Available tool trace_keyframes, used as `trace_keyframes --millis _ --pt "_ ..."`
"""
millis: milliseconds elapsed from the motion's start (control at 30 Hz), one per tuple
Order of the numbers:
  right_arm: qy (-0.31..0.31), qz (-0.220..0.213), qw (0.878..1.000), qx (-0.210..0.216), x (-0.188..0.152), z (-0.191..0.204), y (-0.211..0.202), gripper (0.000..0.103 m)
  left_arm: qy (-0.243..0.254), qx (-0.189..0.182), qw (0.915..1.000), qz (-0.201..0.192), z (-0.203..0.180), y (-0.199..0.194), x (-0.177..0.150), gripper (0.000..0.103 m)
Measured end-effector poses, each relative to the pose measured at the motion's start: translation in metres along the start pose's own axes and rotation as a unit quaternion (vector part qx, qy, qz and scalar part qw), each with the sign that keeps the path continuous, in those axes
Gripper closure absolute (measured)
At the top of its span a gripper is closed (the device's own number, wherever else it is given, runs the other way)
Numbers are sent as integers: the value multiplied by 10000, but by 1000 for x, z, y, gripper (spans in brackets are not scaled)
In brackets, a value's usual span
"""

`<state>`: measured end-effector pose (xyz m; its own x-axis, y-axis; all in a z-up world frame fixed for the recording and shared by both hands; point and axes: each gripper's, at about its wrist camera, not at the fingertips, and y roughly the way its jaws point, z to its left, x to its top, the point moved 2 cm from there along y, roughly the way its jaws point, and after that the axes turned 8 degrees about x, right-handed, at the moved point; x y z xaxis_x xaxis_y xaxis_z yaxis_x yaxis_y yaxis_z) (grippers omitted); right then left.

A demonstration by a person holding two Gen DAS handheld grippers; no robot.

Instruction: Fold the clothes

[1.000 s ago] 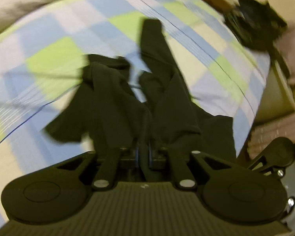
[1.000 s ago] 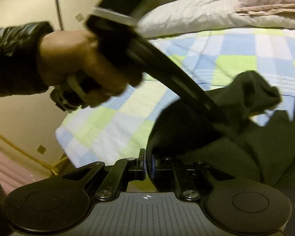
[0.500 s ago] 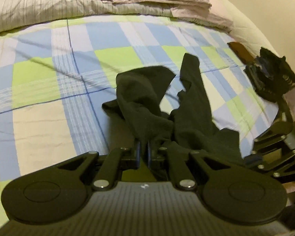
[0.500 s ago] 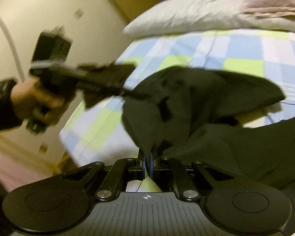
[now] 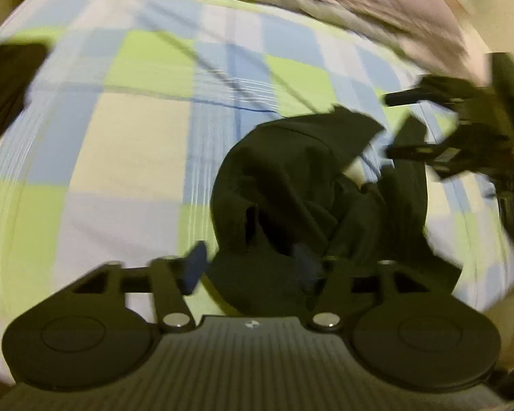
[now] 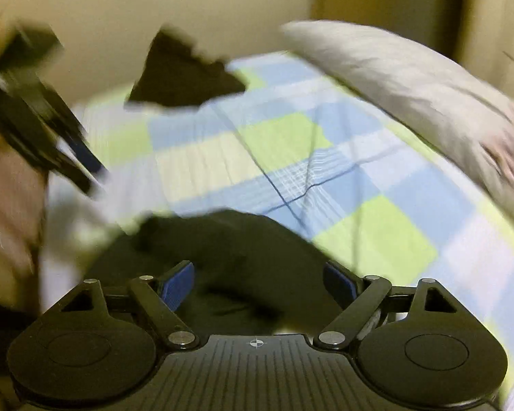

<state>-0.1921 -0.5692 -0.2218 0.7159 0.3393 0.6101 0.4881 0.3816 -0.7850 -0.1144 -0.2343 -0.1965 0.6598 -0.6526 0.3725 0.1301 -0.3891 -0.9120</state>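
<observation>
A dark garment (image 5: 298, 198) lies crumpled on the checked bedsheet (image 5: 137, 144) of blue, green and cream squares. In the left wrist view it sits from centre toward 3 o'clock, bunched in a mound whose long axis runs roughly from 6 toward 1 o'clock; blur hides which end is which. The left gripper (image 5: 250, 267) has just been opening: its jaws stand apart, one blue pad (image 5: 195, 267) clear of the cloth, the other against dark fabric that lies loose between them. The right gripper (image 6: 257, 281) has likewise just opened wide, blue pads (image 6: 178, 284) apart, the garment slack on the sheet below and between them. A second dark cloth (image 6: 185, 75) lies at 11 o'clock on the far edge of the bed. A striped pale quilt (image 6: 411, 82) is heaped at 2 o'clock. No writing is legible.
</observation>
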Motion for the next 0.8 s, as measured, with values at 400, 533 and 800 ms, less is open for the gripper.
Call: trace_keyframes --millis 400,533,800 --pt "-545 1613 9781 1198 -6 -69 130 96 -1604 322 9847 607 -45 60 -72 21" --pt "-319 954 9926 686 -1 -70 87 102 -1497 290 9854 758 -51 78 -62 27" --pt "437 -134 9948 -912 -9 -69 -53 103 -226 -250 9990 -304 -60 6 4 101"
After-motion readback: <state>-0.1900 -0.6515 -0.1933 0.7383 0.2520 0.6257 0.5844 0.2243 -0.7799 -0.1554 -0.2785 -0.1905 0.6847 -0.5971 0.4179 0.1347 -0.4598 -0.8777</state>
